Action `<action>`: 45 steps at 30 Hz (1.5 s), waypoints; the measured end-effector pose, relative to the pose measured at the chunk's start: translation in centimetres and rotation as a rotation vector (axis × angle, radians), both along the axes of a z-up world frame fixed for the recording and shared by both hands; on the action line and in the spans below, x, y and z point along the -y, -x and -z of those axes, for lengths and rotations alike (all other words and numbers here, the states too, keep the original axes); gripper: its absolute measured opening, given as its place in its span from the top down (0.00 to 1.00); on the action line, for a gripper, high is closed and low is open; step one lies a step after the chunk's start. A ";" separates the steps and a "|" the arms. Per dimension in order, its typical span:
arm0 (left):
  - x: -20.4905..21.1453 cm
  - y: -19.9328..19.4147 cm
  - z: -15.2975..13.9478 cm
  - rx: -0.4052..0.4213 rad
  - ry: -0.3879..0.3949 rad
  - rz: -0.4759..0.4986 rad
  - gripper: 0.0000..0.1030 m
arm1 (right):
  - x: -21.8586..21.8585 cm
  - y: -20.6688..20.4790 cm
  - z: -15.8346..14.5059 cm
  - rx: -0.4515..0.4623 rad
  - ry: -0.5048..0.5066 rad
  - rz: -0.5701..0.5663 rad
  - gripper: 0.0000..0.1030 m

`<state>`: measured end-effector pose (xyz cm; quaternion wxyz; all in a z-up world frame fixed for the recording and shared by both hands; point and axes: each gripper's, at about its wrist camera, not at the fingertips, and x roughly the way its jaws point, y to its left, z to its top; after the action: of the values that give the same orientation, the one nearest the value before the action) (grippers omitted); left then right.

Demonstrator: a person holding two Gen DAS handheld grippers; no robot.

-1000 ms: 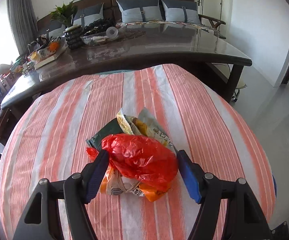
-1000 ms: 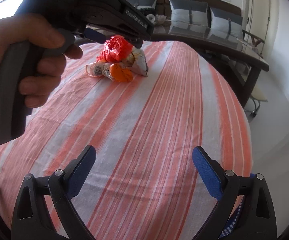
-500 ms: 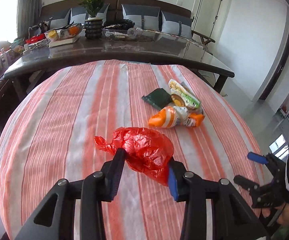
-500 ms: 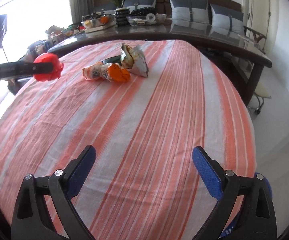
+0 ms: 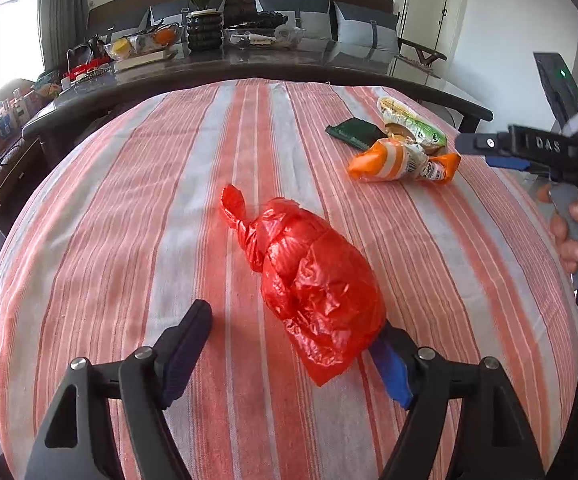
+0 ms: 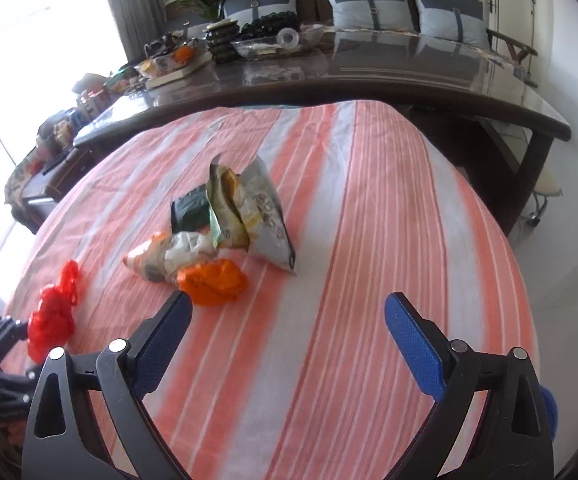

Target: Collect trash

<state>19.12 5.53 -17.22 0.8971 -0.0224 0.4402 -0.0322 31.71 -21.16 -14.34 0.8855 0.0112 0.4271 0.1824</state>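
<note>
While its near end hides part of the right pad, the red bag point(image 5: 313, 284) lies on the desk point(image 5: 137, 208), knotted tail pointing far-left. The left gripper point(image 5: 293, 354), jaws just opened, stands spread about it. The right gripper point(image 6: 287, 338) is spread, empty, near the wrappers point(image 6: 225, 232).

Right tongs point(image 5: 505, 151) — lettering, seemingly "DAS".

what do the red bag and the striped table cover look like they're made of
Red bag: thin plastic film, probably polythene; it is glossy, slightly see-through, finely crinkled and twisted into a knot at one end.
Striped table cover: woven fabric, likely cotton or a blend; matte, with soft wrinkles and fine thread lines in the orange and white stripes.
</note>
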 end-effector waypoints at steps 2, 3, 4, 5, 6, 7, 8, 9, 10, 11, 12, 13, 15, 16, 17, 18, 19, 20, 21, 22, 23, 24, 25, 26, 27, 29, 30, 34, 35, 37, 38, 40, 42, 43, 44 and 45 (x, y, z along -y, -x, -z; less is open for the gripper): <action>0.2 -0.1 0.1 -0.003 -0.018 0.002 0.24 | -0.9 -2.1 0.2 -0.032 -0.035 0.006 0.06; 0.2 -0.1 0.2 -0.005 -0.024 0.002 0.24 | -1.5 -3.1 0.4 -0.048 -0.049 0.008 0.06; 0.3 -0.1 0.2 -0.006 -0.028 0.003 0.23 | -2.0 -4.1 0.7 -0.069 -0.059 0.004 0.06; 0.3 -0.1 0.2 -0.006 -0.030 0.004 0.23 | -2.4 -4.9 1.2 -0.094 -0.058 0.005 0.06; 0.3 -0.1 0.2 -0.006 -0.029 0.004 0.23 | -2.7 -5.5 1.7 -0.117 -0.050 0.010 0.07; 0.2 -0.1 0.2 -0.006 -0.026 0.004 0.23 | -2.9 -6.0 2.2 -0.136 -0.043 0.016 0.16; 0.2 -0.1 0.2 -0.005 -0.023 0.005 0.23 | -2.9 -6.3 2.6 -0.152 -0.046 0.015 0.48; 0.2 -0.1 0.2 -0.005 -0.022 0.005 0.23 | -2.7 -6.4 2.5 -0.156 -0.061 0.013 0.60; 0.2 -0.1 0.2 -0.006 -0.023 0.005 0.23 | -2.4 -6.1 2.1 -0.141 -0.051 0.030 0.63; 0.2 -0.1 0.2 -0.006 -0.026 0.005 0.23 | -2.0 -5.7 1.5 -0.118 -0.029 0.045 0.64; 0.2 -0.2 0.2 -0.007 -0.030 0.006 0.23 | -1.5 -5.0 0.9 -0.089 -0.014 0.056 0.64; 0.3 -0.2 0.2 -0.007 -0.033 0.006 0.22 | -0.7 -4.3 0.1 -0.061 -0.001 0.069 0.64; 0.3 -0.2 0.2 -0.008 -0.036 0.006 0.22 | 1.0 -2.3 -1.4 -0.009 0.029 0.094 0.64; 0.3 -0.2 0.2 -0.008 -0.035 0.006 0.22 | 1.8 -1.1 -2.0 0.008 0.048 0.102 0.64; 0.3 -0.2 0.2 -0.008 -0.036 0.006 0.22 | 2.5 0.2 -2.4 0.018 0.074 0.107 0.64; 0.3 -0.2 0.2 -0.008 -0.036 0.006 0.22 | 3.0 1.6 -2.5 0.018 0.098 0.106 0.64; 0.3 -0.2 0.2 -0.008 -0.036 0.006 0.22 | 3.4 3.2 -2.3 0.012 0.113 0.098 0.63; 0.3 -0.2 0.2 -0.008 -0.037 0.006 0.22 | 3.5 4.8 -1.9 0.005 0.121 0.090 0.63; 0.3 -0.2 0.3 -0.008 -0.037 0.006 0.22 | 3.4 6.4 -1.4 -0.005 0.121 0.077 0.63; 0.4 -0.2 0.3 -0.008 -0.038 0.006 0.22 | 3.1 8.1 -0.7 -0.013 0.112 0.057 0.63; 0.4 -0.2 0.3 -0.008 -0.040 0.006 0.22 | 2.7 9.5 -0.1 -0.019 0.097 0.035 0.63; 0.4 -0.2 0.3 -0.008 -0.040 0.006 0.22 | 2.1 10.7 0.5 -0.019 0.085 0.019 0.63; 0.4 -0.2 0.3 -0.008 -0.040 0.006 0.22 | 1.4 11.7 1.2 -0.015 0.079 0.007 0.62; 0.4 -0.2 0.3 -0.008 -0.040 0.006 0.22 | 0.6 12.2 1.7 -0.003 0.080 -0.003 0.61; 0.4 -0.2 0.3 -0.008 -0.040 0.006 0.22 | -0.1 12.8 2.1 0.020 0.084 -0.007 0.58; 0.4 -0.2 0.3 -0.008 -0.040 0.006 0.22 | -1.0 13.1 2.7 0.045 0.102 -0.009 0.34; 0.4 -0.2 0.3 -0.008 -0.040 0.006 0.22 | -1.3 13.0 3.1 0.046 0.107 -0.006 0.31; 0.4 -0.2 0.3 -0.008 -0.040 0.006 0.22 | -2.3 12.6 3.5 0.043 0.158 -0.014 0.18; 0.4 -0.2 0.3 -0.008 -0.040 0.006 0.22 | -2.4 12.7 3.6 0.043 0.170 -0.015 0.15; 0.4 -0.2 0.3 -0.008 -0.041 0.006 0.22 | -2.2 12.6 3.7 0.037 0.175 0.002 0.10; 0.4 -0.2 0.3 -0.008 -0.041 0.006 0.22 | -2.0 12.7 3.8 0.031 0.170 0.008 0.08; 0.4 -0.2 0.3 -0.008 -0.040 0.006 0.22 | -1.9 12.6 3.8 0.027 0.172 0.012 0.07; 0.4 -0.2 0.3 -0.008 -0.040 0.006 0.22 | -1.9 12.7 3.8 0.026 0.176 0.013 0.06; 0.4 -0.2 0.3 -0.008 -0.040 0.006 0.22 | -1.9 12.6 3.8 0.024 0.174 0.015 0.05; 0.4 -0.2 0.3 -0.007 -0.040 0.006 0.22 | -1.9 12.6 3.8 0.024 0.175 0.015 0.05; 0.4 -0.2 0.3 -0.007 -0.041 0.006 0.22 | -1.8 12.6 3.8 0.024 0.175 0.015 0.05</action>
<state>19.33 5.10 -17.54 0.8956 -0.0031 0.4441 -0.0256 19.10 -19.32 -18.19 0.8895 -0.0650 0.4308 0.1377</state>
